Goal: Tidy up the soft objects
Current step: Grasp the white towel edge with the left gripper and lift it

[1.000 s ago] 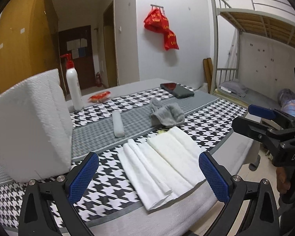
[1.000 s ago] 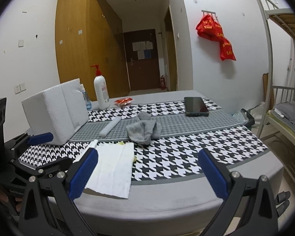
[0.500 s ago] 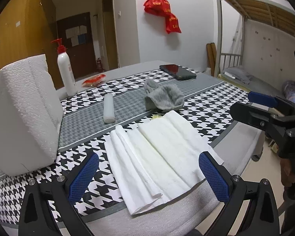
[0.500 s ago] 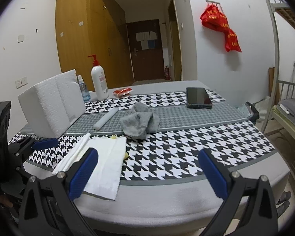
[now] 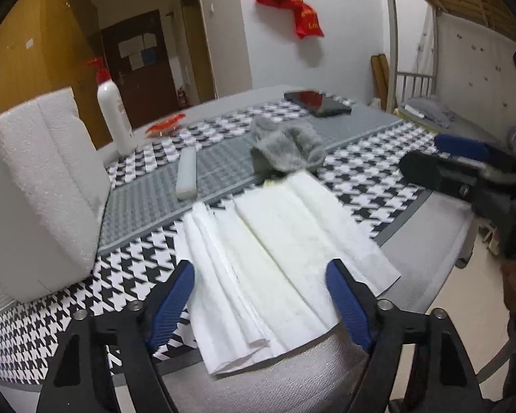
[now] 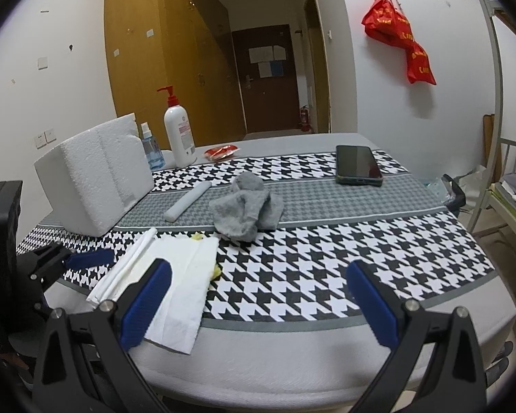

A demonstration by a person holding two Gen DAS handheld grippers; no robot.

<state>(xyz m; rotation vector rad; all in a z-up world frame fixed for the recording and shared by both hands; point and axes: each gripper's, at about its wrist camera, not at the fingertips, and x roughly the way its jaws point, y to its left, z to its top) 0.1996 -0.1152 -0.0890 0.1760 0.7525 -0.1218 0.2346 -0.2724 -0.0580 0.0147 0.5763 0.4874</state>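
From the left wrist, the left gripper is hanging over the near end of the folded white towel, its jaws having just been closing yet not pressing it; yellow characters on the red bag are blurring beyond reading. From the right wrist, the right gripper is gaping wide and holding nothing, the towel lying under its left finger and the grey sock lying farther back.

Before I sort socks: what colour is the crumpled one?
Grey sock, clearest in the right wrist view.

Each hand-held gripper, left and right, has a black angular frame, silver screw heads, and textured blue pads on its fingers.
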